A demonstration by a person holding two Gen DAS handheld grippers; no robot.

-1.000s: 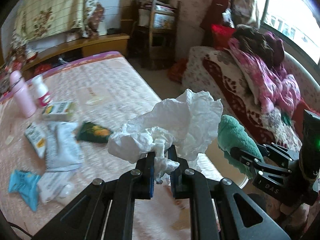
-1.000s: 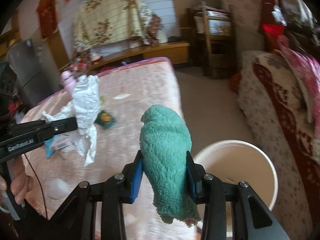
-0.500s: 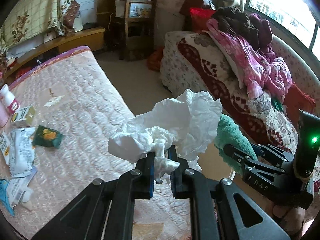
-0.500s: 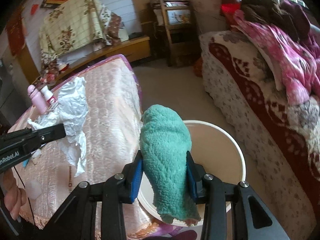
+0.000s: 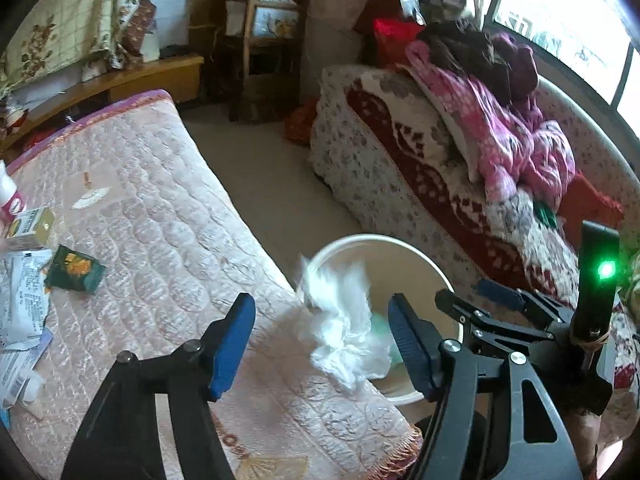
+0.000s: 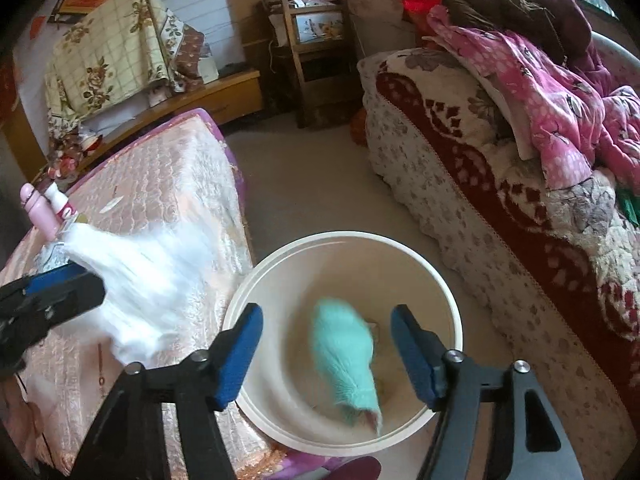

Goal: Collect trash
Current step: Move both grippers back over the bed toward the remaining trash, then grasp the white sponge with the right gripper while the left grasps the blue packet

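The left gripper (image 5: 320, 344) has its fingers spread wide, with the crumpled white tissue (image 5: 344, 332) blurred between them at the bucket's (image 6: 448, 280) rim. The right gripper (image 6: 326, 354) is likewise spread apart above the bucket, the green cloth (image 6: 348, 364) blurred inside it.

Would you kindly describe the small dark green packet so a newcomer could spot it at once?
Start at the pink quilted mattress on the left. Near its left edge lies a litter cluster; the dark green packet sits at that cluster's right fringe, below the yellow-green carton. It alone is dark, with an orange picture, beside pale wrappers.
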